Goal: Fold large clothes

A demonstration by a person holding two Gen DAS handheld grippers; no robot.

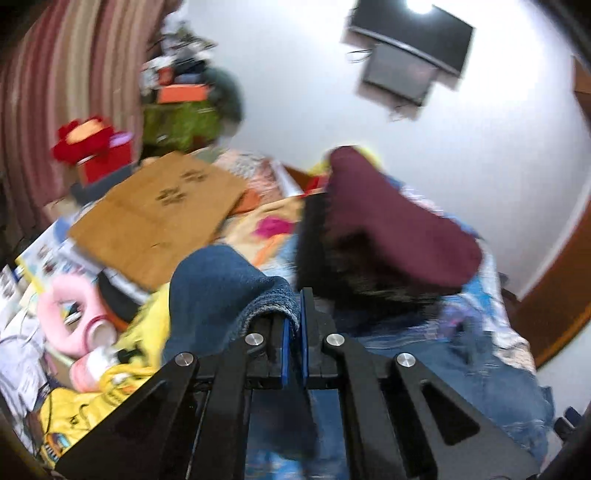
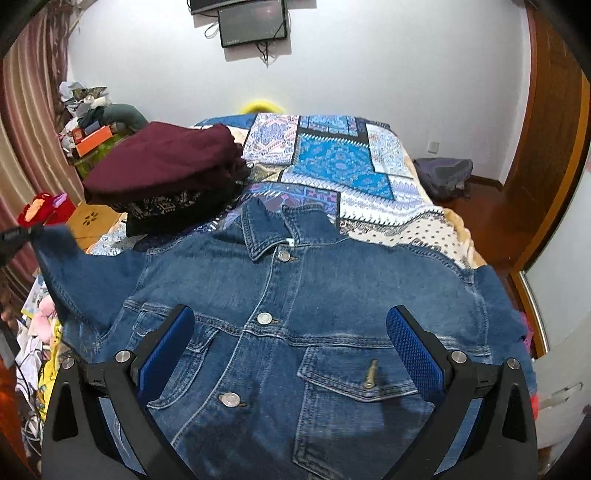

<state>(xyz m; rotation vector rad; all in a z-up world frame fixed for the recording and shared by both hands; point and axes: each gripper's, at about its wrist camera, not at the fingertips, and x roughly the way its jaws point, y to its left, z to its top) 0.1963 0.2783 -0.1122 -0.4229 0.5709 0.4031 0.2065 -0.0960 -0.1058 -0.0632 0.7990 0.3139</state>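
On the patchwork bedspread [image 2: 332, 162], a denim jacket [image 2: 280, 332] is laid front side up, with its collar [image 2: 258, 232] directed toward the far wall and its metal buttons fastened down the centre. One sleeve [image 2: 74, 266] is raised off the bed at the left edge of the right wrist view, where it is held by the left gripper [image 1: 294, 325]. In the left wrist view, the blue pads of that gripper are pressed together on a fold of the denim sleeve cuff [image 1: 266, 299]. The right gripper [image 2: 290, 339] is held above the chest of the jacket with its jaws spread wide and nothing between them; a chest pocket flap [image 2: 354, 373] is seen between its fingers. Just beside the collar, a stack of folded clothes [image 2: 166, 177] is placed on the bed, with a maroon garment on top. A monitor [image 2: 253, 22] is mounted on the white wall beyond the bed. A flat cardboard piece [image 1: 155, 218] and mixed clutter are located to the left of the bed, near a striped curtain [image 1: 55, 92].
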